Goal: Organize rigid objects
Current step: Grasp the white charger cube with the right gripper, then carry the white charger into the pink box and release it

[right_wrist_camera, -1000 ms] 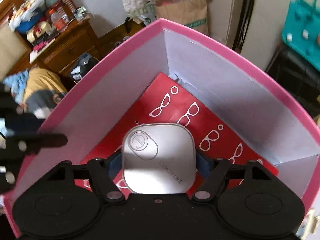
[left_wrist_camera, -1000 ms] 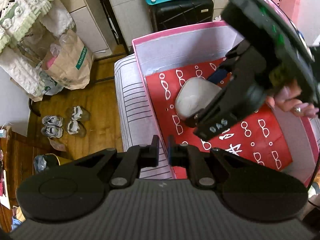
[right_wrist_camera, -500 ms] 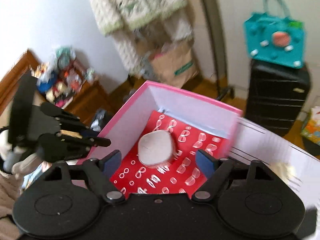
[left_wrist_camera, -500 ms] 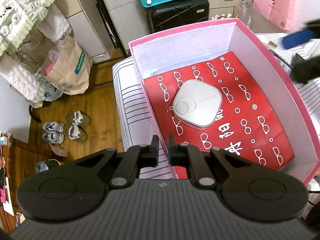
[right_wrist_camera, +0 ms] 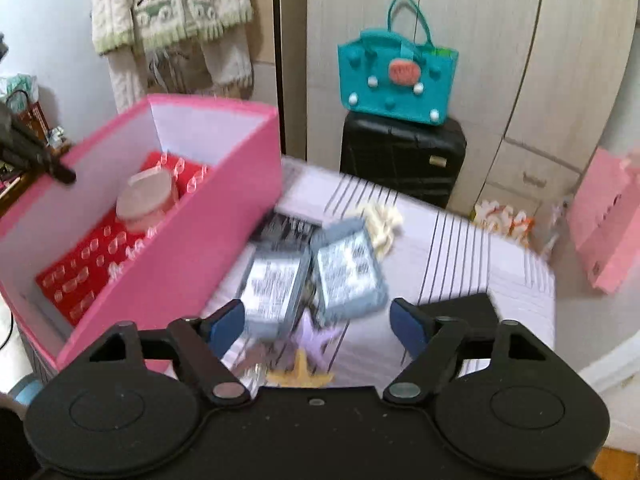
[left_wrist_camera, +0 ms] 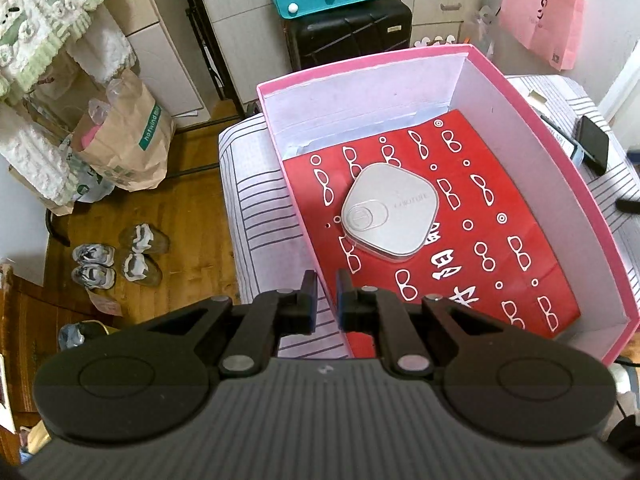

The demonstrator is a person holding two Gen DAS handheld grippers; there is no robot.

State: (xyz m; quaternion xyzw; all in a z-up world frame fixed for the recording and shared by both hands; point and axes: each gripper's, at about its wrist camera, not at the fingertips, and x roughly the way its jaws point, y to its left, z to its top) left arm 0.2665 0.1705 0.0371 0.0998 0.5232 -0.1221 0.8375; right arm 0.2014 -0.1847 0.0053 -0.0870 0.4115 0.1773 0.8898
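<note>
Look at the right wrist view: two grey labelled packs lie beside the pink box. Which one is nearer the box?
The left-hand grey pack, which lies close to the pink box; the other pack lies further right.

Teal bag atop black suitcase; shoes on floor.

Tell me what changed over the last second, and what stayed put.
The right tool let go of the white square case, left it in the pink box, and swung out to the striped surface over two grey packs; its jaws are closing, gripping nothing. The left tool stayed shut at the box's near wall.
</note>
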